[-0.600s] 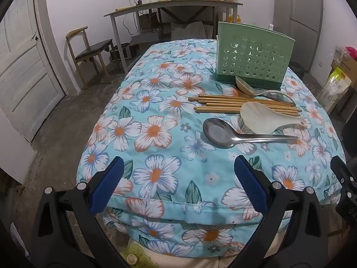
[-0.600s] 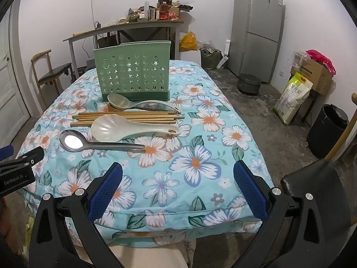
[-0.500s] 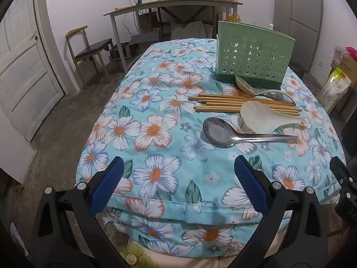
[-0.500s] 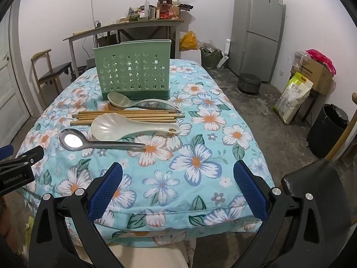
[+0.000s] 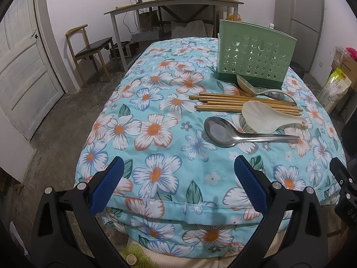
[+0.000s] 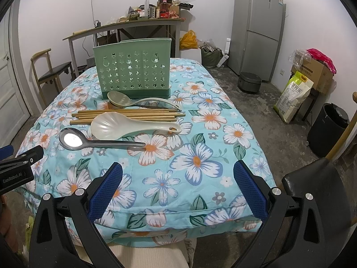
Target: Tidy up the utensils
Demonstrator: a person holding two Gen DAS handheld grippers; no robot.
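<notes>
A green perforated utensil holder (image 5: 254,60) (image 6: 133,71) stands upright at the far side of the flowered tablecloth (image 5: 156,134) (image 6: 200,147). In front of it lie a grey-green ladle (image 5: 247,86) (image 6: 120,99), several wooden chopsticks (image 5: 223,102) (image 6: 125,115), a white rice paddle (image 5: 261,116) (image 6: 116,126) and a steel spoon (image 5: 223,131) (image 6: 73,140). My left gripper (image 5: 178,185) is open above the table's near edge, well short of the spoon. My right gripper (image 6: 178,185) is open too, to the right of the utensils, nothing between its fingers.
A wooden chair (image 5: 89,47) and a white door (image 5: 20,67) stand left of the table. Behind it is a cluttered desk (image 6: 125,26). To the right are a fridge (image 6: 256,29), a black bin (image 6: 328,129), boxes and a dark chair seat (image 6: 312,189).
</notes>
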